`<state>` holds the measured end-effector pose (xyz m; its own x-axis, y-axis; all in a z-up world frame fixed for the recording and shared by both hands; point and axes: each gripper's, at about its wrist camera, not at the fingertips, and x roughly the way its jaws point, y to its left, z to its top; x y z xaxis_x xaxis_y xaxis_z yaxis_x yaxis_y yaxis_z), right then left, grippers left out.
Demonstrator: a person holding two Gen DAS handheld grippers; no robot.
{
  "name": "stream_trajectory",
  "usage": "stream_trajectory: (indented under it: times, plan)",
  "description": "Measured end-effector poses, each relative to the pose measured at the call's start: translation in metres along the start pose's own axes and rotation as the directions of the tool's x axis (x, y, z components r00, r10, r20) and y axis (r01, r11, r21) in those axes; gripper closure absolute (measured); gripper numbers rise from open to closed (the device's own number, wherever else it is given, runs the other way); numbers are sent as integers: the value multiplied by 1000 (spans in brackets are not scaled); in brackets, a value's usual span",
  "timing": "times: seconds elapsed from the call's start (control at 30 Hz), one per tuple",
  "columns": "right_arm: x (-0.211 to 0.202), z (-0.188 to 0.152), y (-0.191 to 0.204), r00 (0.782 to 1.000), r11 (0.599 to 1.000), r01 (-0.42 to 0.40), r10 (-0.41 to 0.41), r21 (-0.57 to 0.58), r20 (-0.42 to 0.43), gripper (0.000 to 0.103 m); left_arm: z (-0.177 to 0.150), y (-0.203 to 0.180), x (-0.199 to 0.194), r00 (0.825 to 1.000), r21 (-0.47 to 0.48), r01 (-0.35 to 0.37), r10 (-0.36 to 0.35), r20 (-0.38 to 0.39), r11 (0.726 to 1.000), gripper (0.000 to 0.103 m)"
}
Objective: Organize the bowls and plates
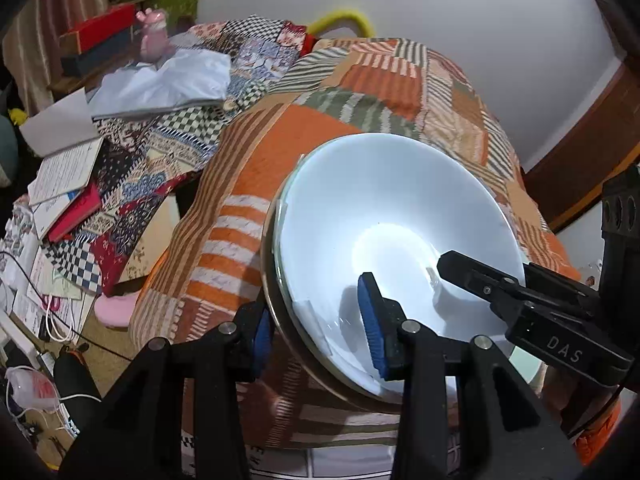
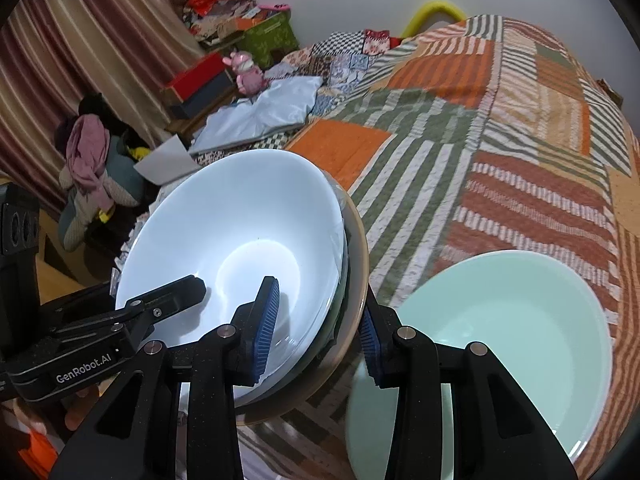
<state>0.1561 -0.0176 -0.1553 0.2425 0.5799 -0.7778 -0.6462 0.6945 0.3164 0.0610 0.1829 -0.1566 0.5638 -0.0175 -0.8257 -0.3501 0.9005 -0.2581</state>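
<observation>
A stack of nested bowls, with a white bowl (image 1: 384, 216) on top and a beige bowl rim (image 1: 288, 332) beneath, is held tilted above the patchwork quilt (image 1: 360, 76). My left gripper (image 1: 316, 330) is shut on the stack's near rim, one blue pad inside and one outside. My right gripper (image 2: 316, 332) is shut on the opposite rim of the same stack (image 2: 240, 224); it also shows in the left wrist view (image 1: 472, 272). A mint green plate (image 2: 500, 340) lies on the quilt to the right of the stack.
The quilted bed (image 2: 500, 120) stretches back to the wall. On its far left lie a folded pale sheet (image 1: 168, 80), a pink toy (image 1: 152, 36) and boxes (image 1: 100, 36). Books and cables (image 1: 60, 216) clutter the floor at left.
</observation>
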Motion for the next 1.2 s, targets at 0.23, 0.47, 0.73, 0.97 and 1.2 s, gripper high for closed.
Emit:
stream_trajectory:
  times: [0.23,0.47,0.73,0.97,1.2]
  plan:
    - [-23,0,-16,999,999,22,-23,25,44,68,3,-27,-4,1000,38,29,-29,11,999,63]
    - [-46,-6,-33,996,997,46,-50,55,77,68,2,-57,-6,998,86,56,-57,11,995,63]
    - [-68,-20,-53,991,993,71,-82,99,104,68,-4,-94,-3,996,143,90,-90,-5,986,63]
    - [-82,-32,-72,988,986,88,-104,139,113,68,-13,-120,7,993,171,115,-110,-39,979,63]
    - [-88,-47,-92,987,978,102,-122,182,105,68,-21,-144,21,991,206,125,-112,-74,971,63]
